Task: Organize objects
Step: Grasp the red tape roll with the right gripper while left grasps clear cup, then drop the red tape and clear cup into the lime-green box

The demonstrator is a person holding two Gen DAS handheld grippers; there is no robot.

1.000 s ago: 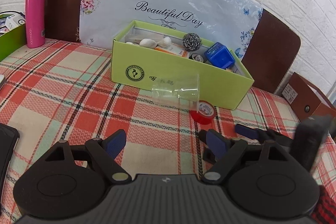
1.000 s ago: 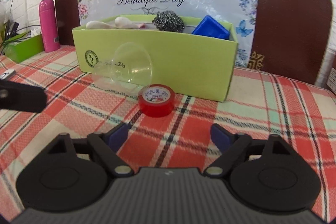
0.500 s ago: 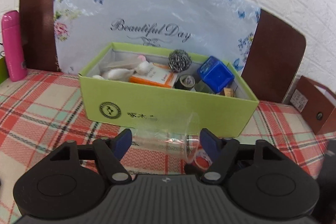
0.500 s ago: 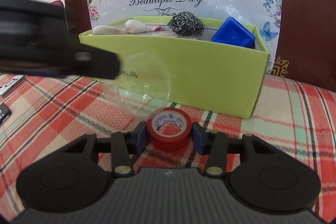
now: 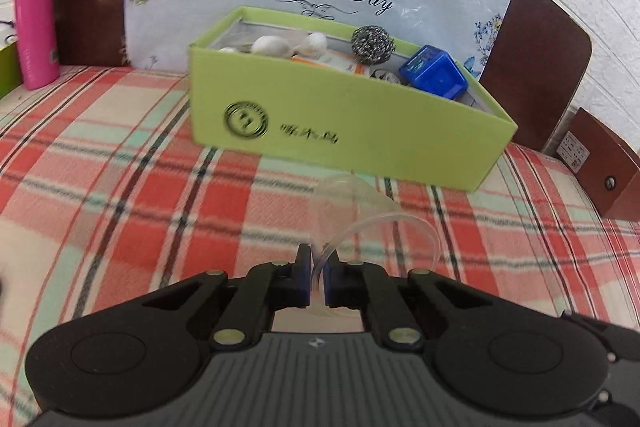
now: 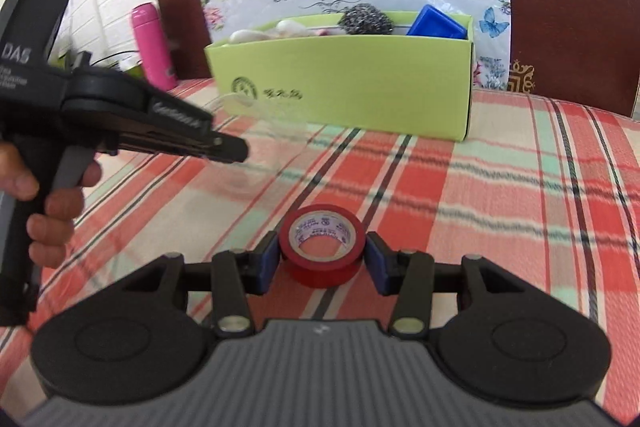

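**Clear plastic cup and red tape, each held in a gripper**

Clear plastic, thin and see-through, fills the lower middle of the left wrist view: a plastic cup point(image 5: 360, 211) whose rim is pinched between the nearly closed blue pads of the left gripper point(image 5: 316, 277). The cup juts forward over the red checked tablecloth point(image 5: 120, 195), slightly blurred. Above it, centre frame, stands a green box point(image 5: 340, 123) holding a steel scourer point(image 5: 373, 42), a blue case point(image 5: 434, 71) and some white pieces point(image 5: 270, 45). A pink bottle point(image 5: 35, 21) stands at the left edge.

In the right wrist view, the right gripper point(image 6: 322, 257) at lower centre clamps a red tape roll point(image 6: 322, 245), one blue pad against each side, the roll's hole facing the camera. At the left of the frame a hand point(image 6: 44, 203) grips the handle of the left gripper, whose tip meets the faint cup point(image 6: 264, 143) just in front of the green box in the upper middle. The scourer and blue case show above the box wall.
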